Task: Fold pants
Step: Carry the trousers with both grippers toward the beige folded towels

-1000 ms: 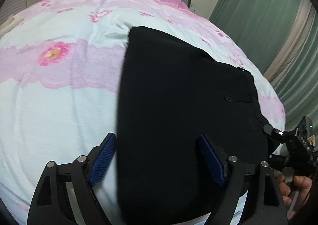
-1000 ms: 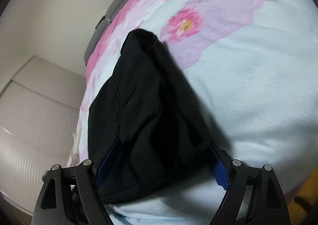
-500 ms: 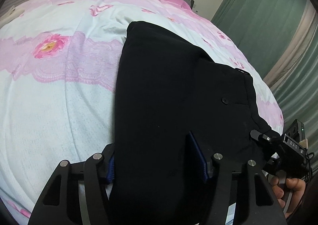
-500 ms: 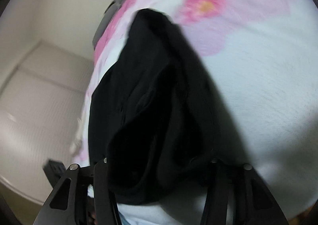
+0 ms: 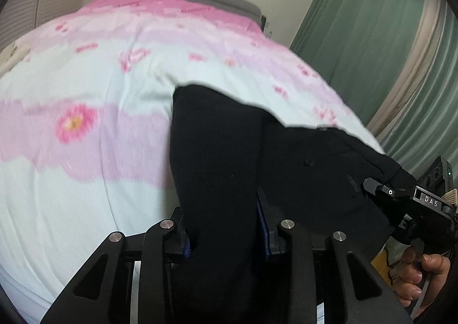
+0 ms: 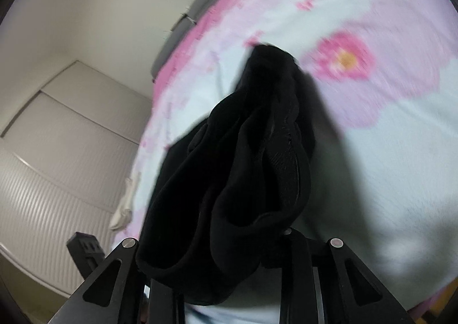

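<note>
Ahead of both grippers we've got the bed (image 5: pixel 86 195), pink-flowered, and the black pants (image 5: pixel 223 152) draped across it toward us. We have the left gripper (image 5: pixel 226 241) clamped on the near leg edge, the right gripper (image 6: pixel 217 252) clenching bunched cloth at the waist end. They're soft, light and floppy, we judge, so best pinched at edges. A small button (image 5: pixel 308 163) shows, right of the left gripper.

Left gripper (image 5: pixel 226 241) is clamped down on cloth, blue pads nearly together. Right gripper (image 6: pixel 217 241) is pinched on it too, its hand (image 5: pixel 420 275) gripping the handle at 4 o'clock.
</note>
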Motion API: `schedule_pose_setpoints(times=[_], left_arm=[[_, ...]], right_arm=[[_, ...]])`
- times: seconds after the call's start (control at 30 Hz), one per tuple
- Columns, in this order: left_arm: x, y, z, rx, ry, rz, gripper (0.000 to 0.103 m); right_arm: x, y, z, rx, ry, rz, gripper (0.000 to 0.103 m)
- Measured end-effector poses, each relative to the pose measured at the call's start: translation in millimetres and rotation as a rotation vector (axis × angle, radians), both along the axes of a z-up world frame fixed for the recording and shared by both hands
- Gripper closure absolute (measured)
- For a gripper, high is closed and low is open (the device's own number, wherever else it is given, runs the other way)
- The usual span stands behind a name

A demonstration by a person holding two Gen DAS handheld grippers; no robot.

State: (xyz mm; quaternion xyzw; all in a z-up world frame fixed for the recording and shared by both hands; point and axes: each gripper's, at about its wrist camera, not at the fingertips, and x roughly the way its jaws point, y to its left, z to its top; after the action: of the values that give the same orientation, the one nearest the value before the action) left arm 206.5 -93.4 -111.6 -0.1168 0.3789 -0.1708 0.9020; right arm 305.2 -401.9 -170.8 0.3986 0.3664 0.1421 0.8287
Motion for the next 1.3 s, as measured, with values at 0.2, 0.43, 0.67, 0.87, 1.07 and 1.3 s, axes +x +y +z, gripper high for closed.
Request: schedule_pose_setpoints(times=[0.2, 0.43, 0.67, 0.87, 1.07, 1.3], left_arm=[[-1, 22, 39, -0.046, -0.035, 0.001, 0.069], [-9, 62, 77, -0.033, -0.105, 0.031, 0.069], [3, 159, 109, -0.021, -0.12, 0.125, 0.069], [13, 278, 134, 0.01, -0.166, 0.243, 0.069], [37, 432, 166, 0.043, -0.201, 0.337, 0.069], [91, 595, 192, 0.147, -0.285, 0.375, 0.069]], right_arm=[[8, 12, 54, -0.032, -0.068, 0.023, 0.077], [-11, 25, 96, -0.05, -0.156, 0.06, 0.077], [22, 96, 130, -0.071, -0.23, 0.143, 0.077], [76, 203, 153, -0.072, -0.275, 0.265, 0.077], [139, 349, 178, -0.053, -0.35, 0.405, 0.077], [197, 530, 186, -0.013, -0.447, 0.503, 0.077]])
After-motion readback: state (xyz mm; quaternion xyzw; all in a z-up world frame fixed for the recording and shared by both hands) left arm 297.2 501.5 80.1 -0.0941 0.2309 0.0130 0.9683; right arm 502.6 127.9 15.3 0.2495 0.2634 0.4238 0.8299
